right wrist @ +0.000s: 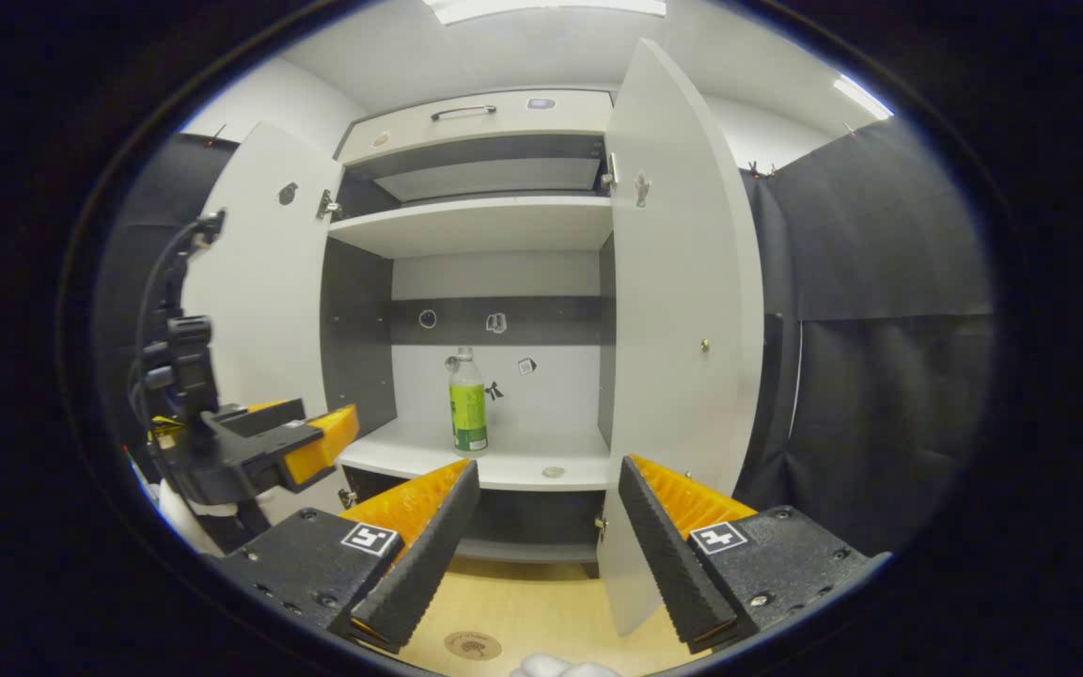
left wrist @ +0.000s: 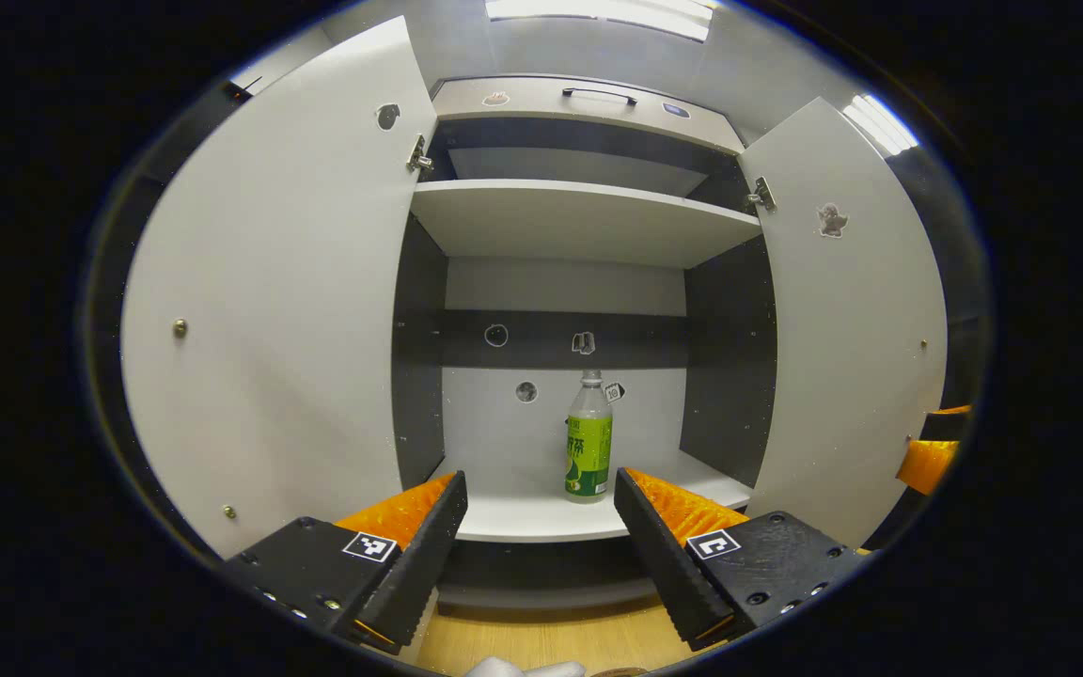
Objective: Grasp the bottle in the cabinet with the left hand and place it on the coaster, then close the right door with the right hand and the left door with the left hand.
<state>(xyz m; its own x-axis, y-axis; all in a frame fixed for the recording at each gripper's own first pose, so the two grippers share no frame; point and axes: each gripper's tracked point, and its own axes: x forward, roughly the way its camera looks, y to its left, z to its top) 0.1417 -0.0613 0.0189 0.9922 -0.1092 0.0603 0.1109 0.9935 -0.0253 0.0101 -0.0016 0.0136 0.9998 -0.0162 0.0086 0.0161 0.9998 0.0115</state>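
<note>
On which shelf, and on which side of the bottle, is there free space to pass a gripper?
On the lower shelf, both sides of the bottle are bare, wider toward the left door. The upper shelf carries nothing. Both doors stand open; the right door borders the narrower side.

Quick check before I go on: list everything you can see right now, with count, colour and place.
bottle: one, clear with a green label and pale cap, upright on the lower shelf inside the cabinet.
cabinet: one, pale shelves and dark side panels, straight ahead.
left door: one, pale, swung open.
right door: one, pale, swung open.
drawer handle: one, dark, on the panel above the shelves.
coaster: one, brownish round disc, on the wooden surface in front of the cabinet.
left gripper: one, open, empty, aimed at the bottle.
right gripper: one, open, empty, near the right door's edge.
</note>
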